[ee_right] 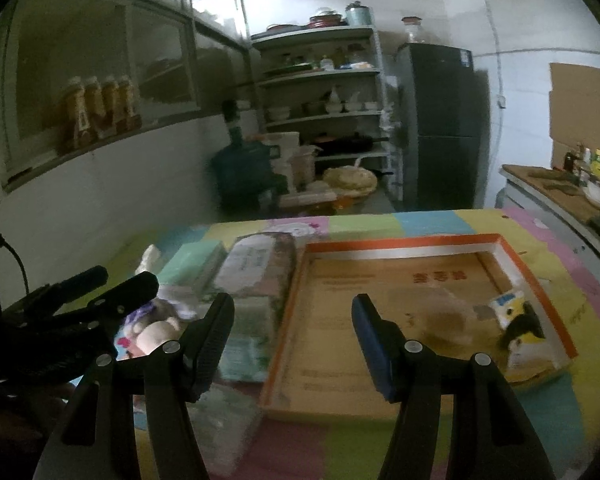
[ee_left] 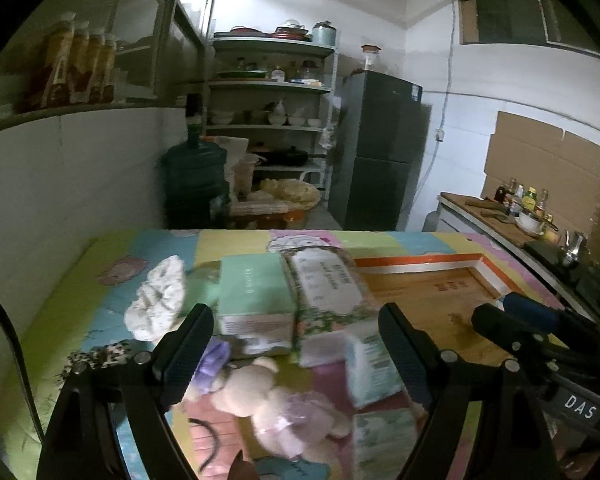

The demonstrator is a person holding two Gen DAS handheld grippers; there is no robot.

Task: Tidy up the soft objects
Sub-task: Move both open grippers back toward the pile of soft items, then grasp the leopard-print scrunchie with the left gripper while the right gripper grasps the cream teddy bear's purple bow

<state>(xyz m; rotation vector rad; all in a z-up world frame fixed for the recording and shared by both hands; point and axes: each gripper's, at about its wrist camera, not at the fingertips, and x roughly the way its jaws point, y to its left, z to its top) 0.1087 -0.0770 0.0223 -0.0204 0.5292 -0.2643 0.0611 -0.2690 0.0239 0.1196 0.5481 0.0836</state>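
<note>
Both the left gripper [ee_left: 296, 344] and the right gripper [ee_right: 294, 334] were held with jaws apart, gripping nothing. A plush bear [ee_left: 268, 404] lay on the patchwork mat [ee_left: 60, 320] beside the orange-rimmed tray [ee_right: 516, 248]. "DAS" was legible on the right gripper.

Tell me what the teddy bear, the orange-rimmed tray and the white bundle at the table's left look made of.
Teddy bear: plush fabric, matte and fuzzy, with a gauzy lilac skirt. Orange-rimmed tray: probably cardboard, with a flat brown printed floor and thin folded walls. White bundle: seemingly crumpled cloth or knit, soft folds; blur leaves it open.
</note>
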